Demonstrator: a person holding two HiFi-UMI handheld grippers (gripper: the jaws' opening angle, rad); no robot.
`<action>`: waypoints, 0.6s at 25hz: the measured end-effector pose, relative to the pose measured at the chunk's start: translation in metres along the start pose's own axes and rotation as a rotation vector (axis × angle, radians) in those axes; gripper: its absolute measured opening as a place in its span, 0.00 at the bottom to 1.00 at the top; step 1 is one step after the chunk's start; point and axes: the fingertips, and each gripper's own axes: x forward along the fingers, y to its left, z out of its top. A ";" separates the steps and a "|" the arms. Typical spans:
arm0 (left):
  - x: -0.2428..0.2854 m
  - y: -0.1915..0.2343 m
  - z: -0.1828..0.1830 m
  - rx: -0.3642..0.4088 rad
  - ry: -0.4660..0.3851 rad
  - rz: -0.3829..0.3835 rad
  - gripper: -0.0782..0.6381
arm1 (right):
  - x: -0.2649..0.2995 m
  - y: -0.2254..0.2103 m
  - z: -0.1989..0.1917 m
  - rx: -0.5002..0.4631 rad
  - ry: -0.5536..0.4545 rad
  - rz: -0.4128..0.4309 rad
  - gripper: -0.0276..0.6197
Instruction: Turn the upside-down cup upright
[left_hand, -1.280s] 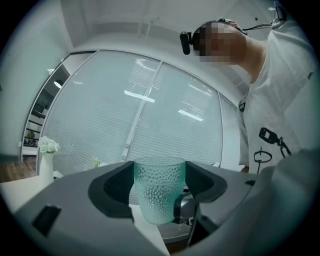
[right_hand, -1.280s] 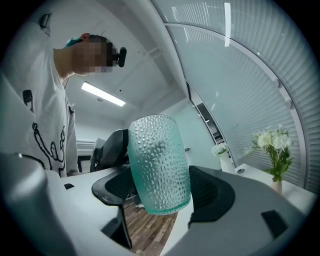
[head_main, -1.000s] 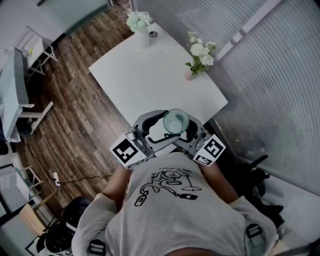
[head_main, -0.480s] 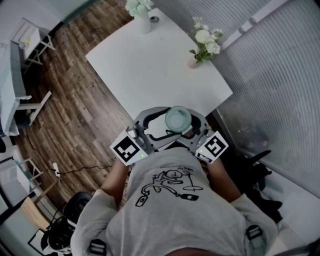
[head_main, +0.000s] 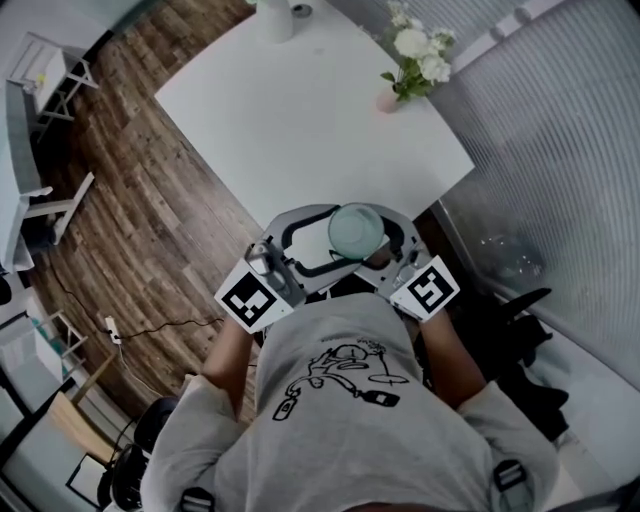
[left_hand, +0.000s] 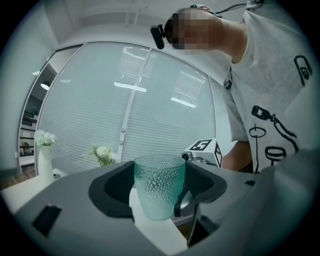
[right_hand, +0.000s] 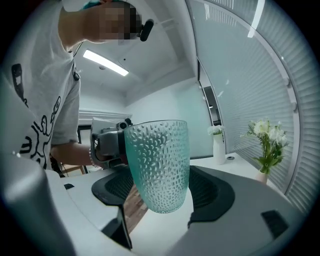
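A teal dimpled glass cup (head_main: 357, 228) is mouth-up at the table's near corner, close to the person's chest. It appears lifted off the tabletop. My left gripper (head_main: 335, 238) comes at it from the left and my right gripper (head_main: 378, 240) from the right. In the left gripper view the cup (left_hand: 159, 180) sits centred, its sides against both dark pads (left_hand: 112, 187). The right gripper's marker cube (left_hand: 202, 149) shows just behind. In the right gripper view the cup (right_hand: 157, 165) looms large and slightly tilted between that gripper's pads (right_hand: 212, 192).
The white table (head_main: 300, 120) stretches away from me. A white vase (head_main: 275, 20) stands at its far corner and a small pink vase of flowers (head_main: 385, 100) near the right edge. A slatted blind wall runs along the right, and wood floor (head_main: 150, 220) lies to the left.
The cup and both grippers keep the same arrangement. The table and vases have slid upward in the head view. The cup has edged slightly right.
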 end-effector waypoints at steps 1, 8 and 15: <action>0.002 0.003 -0.002 0.010 0.011 0.000 0.55 | 0.002 -0.004 -0.002 -0.006 0.007 -0.005 0.60; 0.002 0.002 -0.021 0.019 0.017 0.000 0.55 | 0.004 -0.007 -0.018 -0.042 0.040 -0.027 0.60; 0.009 0.015 -0.065 -0.004 0.051 0.007 0.55 | 0.014 -0.027 -0.062 -0.062 0.095 -0.022 0.60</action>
